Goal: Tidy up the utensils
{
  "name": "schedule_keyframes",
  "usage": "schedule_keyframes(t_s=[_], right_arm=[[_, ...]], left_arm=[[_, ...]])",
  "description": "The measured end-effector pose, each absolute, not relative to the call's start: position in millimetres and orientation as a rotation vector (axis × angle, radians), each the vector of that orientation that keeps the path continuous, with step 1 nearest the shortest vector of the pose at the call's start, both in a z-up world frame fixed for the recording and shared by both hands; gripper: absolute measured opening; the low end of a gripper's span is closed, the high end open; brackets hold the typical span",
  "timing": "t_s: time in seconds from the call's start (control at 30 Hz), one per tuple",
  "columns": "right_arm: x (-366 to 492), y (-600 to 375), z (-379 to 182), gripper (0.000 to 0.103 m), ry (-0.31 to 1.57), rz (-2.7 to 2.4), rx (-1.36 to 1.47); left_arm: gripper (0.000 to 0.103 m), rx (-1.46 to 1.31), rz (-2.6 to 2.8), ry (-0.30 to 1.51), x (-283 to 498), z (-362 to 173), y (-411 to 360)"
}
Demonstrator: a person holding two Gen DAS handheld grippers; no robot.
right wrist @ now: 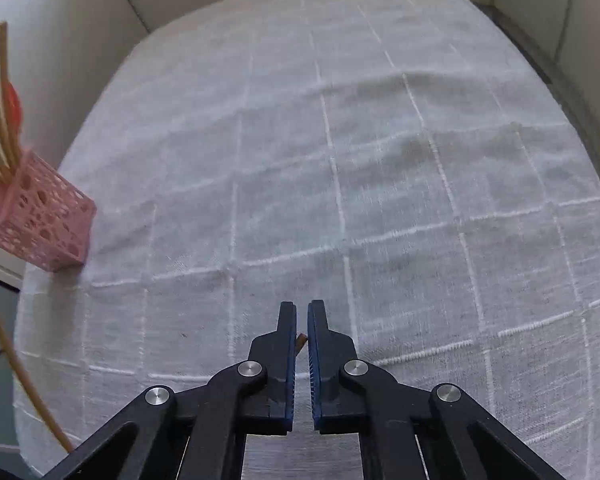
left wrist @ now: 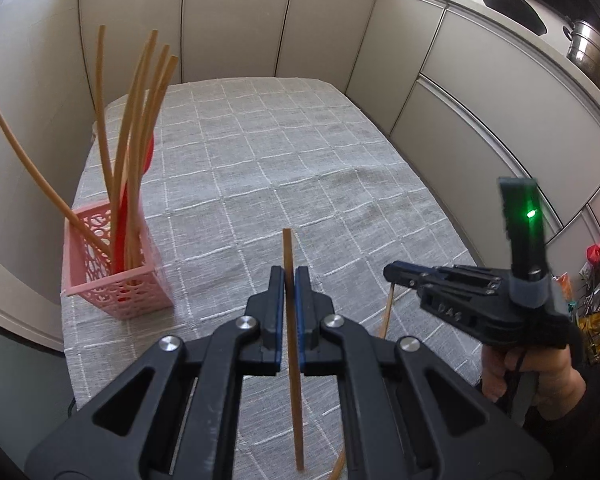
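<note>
A pink perforated holder (left wrist: pixel 118 278) stands at the table's left edge with several wooden chopsticks (left wrist: pixel 140 120) and a red utensil (left wrist: pixel 150 154) in it. It also shows in the right wrist view (right wrist: pixel 44 224). My left gripper (left wrist: pixel 289 276) is shut on a single chopstick (left wrist: pixel 294 380), held upright above the cloth, right of the holder. My right gripper (right wrist: pixel 301 312) is shut on another chopstick (right wrist: pixel 300 340), only its end showing between the fingers. In the left wrist view the right gripper (left wrist: pixel 396 272) hovers at the right with that chopstick (left wrist: pixel 387 308) hanging below it.
A grey checked tablecloth (left wrist: pixel 280 168) covers the table. White cabinet panels (left wrist: pixel 228 20) surround it at the back and right. A pan (left wrist: pixel 512 4) and a steel pot (left wrist: pixel 592 56) sit on the counter at the upper right. Packaged items (left wrist: pixel 596 304) stand at the far right.
</note>
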State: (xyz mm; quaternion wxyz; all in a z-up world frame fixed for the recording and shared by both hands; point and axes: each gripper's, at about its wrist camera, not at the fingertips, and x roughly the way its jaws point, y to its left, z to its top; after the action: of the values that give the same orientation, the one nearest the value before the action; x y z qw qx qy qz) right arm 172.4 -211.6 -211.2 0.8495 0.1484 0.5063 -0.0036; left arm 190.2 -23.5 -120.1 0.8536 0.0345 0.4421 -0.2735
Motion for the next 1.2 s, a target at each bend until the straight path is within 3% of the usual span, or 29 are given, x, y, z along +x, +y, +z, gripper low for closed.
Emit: schedule_keyframes(t_s=[0.37, 0.53, 0.63, 0.7, 0.77, 1.0, 1.13, 1.2], right_arm=[[149, -177, -70, 0.004, 0.671, 0.24, 0.332], [139, -170, -38, 0.005, 0.628, 0.272, 0.264], [149, -166, -60, 0.007, 0.702, 0.248, 0.228], [165, -173, -91, 0.018, 0.799, 0.208, 0.246], [183, -180, -126, 0.036, 0.896, 0.155, 0.262], [212, -195, -209, 0.037, 1.168, 0.039, 0.32], [218, -197, -226, 0.037, 1.199, -0.001, 0.331], [221, -197, -233, 0.037, 1.206, -0.024, 0.315]], left_arm=[[0.006, 0.024, -0.537, 0.886, 193, -106, 6], [0.006, 0.004, -0.537, 0.881, 194, -101, 14], [0.006, -0.005, -0.542, 0.894, 194, -101, 15], [0.006, 0.0, -0.544, 0.896, 193, -102, 14], [0.006, 0.008, -0.549, 0.902, 193, -103, 12], [0.008, 0.029, -0.528, 1.042, 215, -141, -1], [0.033, 0.061, -0.488, 1.104, 227, -164, -10], [0.038, 0.061, -0.47, 1.124, 232, -171, -11]])
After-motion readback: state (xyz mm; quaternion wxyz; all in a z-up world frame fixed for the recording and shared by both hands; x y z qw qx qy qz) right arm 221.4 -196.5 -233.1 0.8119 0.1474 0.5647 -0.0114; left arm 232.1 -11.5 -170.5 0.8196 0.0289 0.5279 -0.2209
